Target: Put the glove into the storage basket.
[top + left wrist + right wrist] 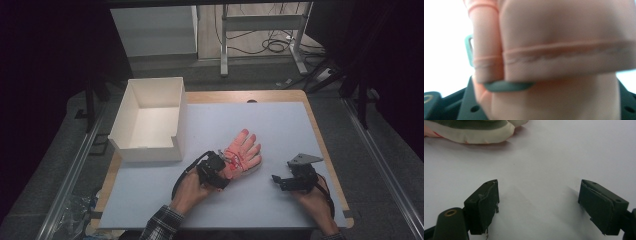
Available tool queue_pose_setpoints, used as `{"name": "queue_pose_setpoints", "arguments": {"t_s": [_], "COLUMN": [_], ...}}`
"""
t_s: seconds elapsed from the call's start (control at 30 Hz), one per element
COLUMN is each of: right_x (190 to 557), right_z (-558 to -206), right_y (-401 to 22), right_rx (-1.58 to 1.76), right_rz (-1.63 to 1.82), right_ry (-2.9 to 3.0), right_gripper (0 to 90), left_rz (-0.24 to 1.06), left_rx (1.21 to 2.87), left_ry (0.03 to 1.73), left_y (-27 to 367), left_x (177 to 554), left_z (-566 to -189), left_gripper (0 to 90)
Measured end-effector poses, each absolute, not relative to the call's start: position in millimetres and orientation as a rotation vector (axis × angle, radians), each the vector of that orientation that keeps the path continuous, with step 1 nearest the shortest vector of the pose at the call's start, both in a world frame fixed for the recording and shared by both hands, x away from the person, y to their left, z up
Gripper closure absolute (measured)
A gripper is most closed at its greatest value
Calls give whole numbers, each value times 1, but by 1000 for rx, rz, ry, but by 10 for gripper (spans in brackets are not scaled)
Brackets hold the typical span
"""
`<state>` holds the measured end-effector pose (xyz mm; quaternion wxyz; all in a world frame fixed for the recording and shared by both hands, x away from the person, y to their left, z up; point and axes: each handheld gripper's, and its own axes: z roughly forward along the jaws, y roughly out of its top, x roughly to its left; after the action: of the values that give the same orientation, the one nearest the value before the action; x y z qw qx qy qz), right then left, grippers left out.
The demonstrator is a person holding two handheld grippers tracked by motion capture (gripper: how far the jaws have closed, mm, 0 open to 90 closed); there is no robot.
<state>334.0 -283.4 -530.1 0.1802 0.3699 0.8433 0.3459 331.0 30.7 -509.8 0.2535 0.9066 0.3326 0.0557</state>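
Observation:
A pink glove point(243, 151) with red markings lies flat on the white mat point(285, 125), fingers spread toward the far side. My left gripper point(224, 172) is at its wrist end, shut on it. In the left gripper view the pink fabric of the glove point(564, 32) sits right against the camera, blurred, with a seam running across. My right gripper point(277, 181) rests low over the mat to the right of the glove, apart from it. Its jaws stand wide open with bare mat between them point(539, 200). A cream and green edge of the glove point(474, 132) shows at the top left of the right gripper view.
An open white box point(150, 151) stands on the table's left side, close to the glove's left. The wooden table edge point(327, 150) runs along the right of the mat. A metal frame and cables point(270, 45) are on the floor beyond.

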Motion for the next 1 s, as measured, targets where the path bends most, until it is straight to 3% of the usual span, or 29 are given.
{"name": "queue_pose_setpoints", "arguments": {"t_s": [0.27,1.0], "right_x": [334,334], "right_z": [-530,-530], "right_y": [-283,-284], "right_rx": [1046,1045], "right_rz": [978,980], "right_ry": [2383,2384], "right_gripper": [172,172], "left_rz": [152,239], "left_rx": [2428,2368], "left_ry": [913,974], "left_y": [36,51], "left_x": [334,355], "left_z": [-501,-443], "left_gripper": [485,476]}}
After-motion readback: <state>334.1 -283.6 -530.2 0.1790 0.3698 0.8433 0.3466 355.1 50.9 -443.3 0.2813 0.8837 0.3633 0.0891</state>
